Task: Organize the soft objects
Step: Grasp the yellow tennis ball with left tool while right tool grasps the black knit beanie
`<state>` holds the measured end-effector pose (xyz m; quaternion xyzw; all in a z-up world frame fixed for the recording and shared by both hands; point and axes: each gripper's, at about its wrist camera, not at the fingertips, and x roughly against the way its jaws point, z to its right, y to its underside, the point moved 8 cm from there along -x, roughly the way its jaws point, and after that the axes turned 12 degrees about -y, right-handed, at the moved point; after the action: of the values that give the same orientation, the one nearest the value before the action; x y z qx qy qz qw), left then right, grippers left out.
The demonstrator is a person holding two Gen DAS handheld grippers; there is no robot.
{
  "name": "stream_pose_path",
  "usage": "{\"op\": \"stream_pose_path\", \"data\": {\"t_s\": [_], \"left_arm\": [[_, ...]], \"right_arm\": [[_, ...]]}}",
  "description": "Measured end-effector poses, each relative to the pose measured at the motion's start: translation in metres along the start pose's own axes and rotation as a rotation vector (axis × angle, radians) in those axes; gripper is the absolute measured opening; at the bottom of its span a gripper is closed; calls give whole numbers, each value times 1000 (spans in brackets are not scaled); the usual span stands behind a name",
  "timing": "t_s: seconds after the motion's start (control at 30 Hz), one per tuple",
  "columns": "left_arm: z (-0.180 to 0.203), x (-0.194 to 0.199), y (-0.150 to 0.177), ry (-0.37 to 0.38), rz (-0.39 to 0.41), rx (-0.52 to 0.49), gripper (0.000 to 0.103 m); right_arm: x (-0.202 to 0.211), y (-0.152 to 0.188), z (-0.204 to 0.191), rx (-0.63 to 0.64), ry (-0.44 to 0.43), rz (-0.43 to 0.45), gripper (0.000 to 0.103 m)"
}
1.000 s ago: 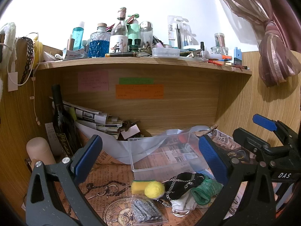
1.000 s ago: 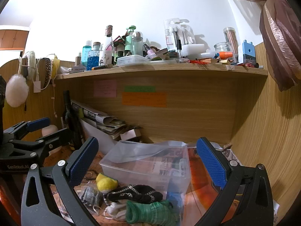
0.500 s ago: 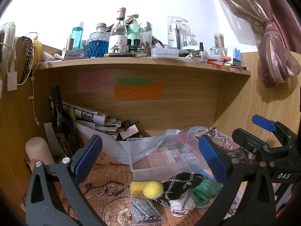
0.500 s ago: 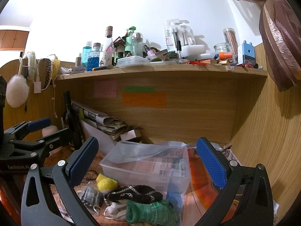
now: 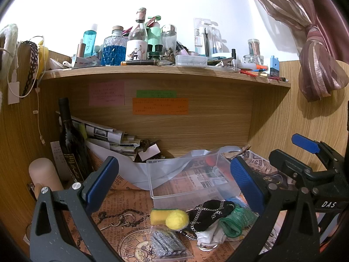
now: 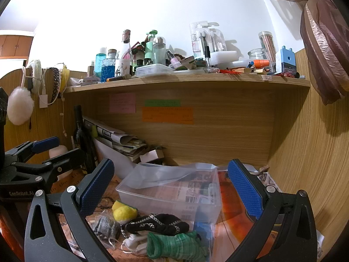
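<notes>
A clear plastic box stands on the newspaper-covered desk under the shelf; it also shows in the right wrist view. In front of it lies a pile of soft things: a yellow sponge, a yellow felt ball, a black sock with a chain, a green knitted roll, white cloth and a bag of grey scourers. My left gripper is open and empty, above and behind the pile. My right gripper is open and empty, over the box and pile.
A dark wine bottle, rolled newspapers and a pale pink cylinder crowd the back left. The shelf board above carries many bottles and jars. Wooden walls close in left and right. A curtain hangs at right.
Both grippers have barely shifted; the left view drifted very slightly. Nothing was picked up or moved.
</notes>
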<state>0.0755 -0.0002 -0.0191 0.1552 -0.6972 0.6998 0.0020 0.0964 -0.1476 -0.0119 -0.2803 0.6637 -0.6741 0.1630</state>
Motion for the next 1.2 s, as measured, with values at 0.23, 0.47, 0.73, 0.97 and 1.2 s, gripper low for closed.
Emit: {"op": "stream_pose_path", "data": {"t_s": [0.23,0.47,0.73,0.97,1.2], "left_arm": [[0,0,0,0,-1,-1,103],[0,-21,23,13,-93,-8,103],[-7,-63,83,29,-312,-18,103],[-9,-86,122,50,-436,-7,103],[2,-108,143,113,-532,-2,84]], "right_arm": [[0,3,-1,-11,-2,-7,103],[-13,14,6,-30,-13,-52,103],[-54,70,20,-97,-62,-256,103],[-74,110,26,-191,-135,-399,103],[-94,129,20,-233,-215,-498,93]]}}
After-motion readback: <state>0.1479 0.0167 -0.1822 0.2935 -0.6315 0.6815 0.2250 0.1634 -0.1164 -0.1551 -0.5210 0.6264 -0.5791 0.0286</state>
